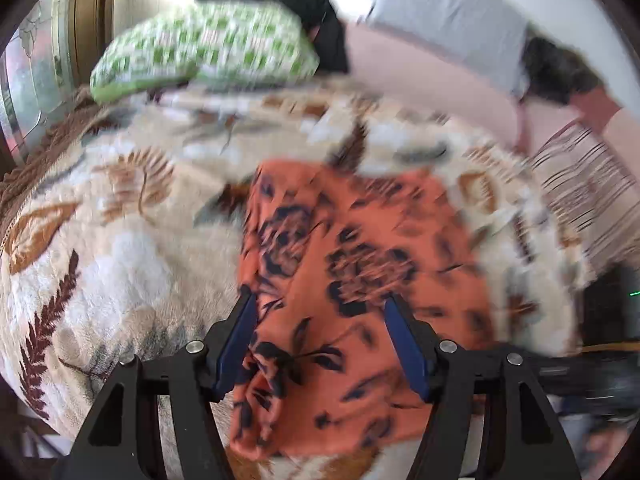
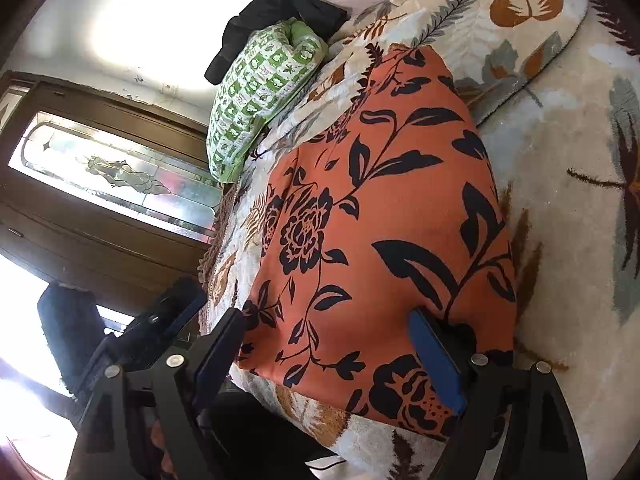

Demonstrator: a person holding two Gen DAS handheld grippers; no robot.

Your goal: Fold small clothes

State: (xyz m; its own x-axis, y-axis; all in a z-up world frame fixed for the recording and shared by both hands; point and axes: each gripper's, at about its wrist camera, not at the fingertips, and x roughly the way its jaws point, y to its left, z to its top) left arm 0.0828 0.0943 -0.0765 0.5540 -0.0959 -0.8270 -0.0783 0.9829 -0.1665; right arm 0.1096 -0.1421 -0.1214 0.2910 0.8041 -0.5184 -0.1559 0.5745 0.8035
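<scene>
An orange garment with a black flower print (image 1: 360, 264) lies spread on a leaf-patterned fleece blanket (image 1: 120, 240). My left gripper (image 1: 320, 308) is open just above the garment's near part, its blue pads on either side of the cloth, which is bunched under the left pad. The left wrist view is motion-blurred. In the right wrist view the same garment (image 2: 380, 216) lies flat. My right gripper (image 2: 328, 324) is open over its near edge, holding nothing. The left gripper (image 2: 176, 312) shows at the lower left there.
A green-and-white checked pillow (image 1: 204, 48) and a black cloth (image 1: 320, 12) lie at the far end of the bed. A grey pillow (image 1: 448, 12) and a striped cloth (image 1: 584, 184) are to the right. A wooden door with glass (image 2: 112, 172) stands beyond the bed edge.
</scene>
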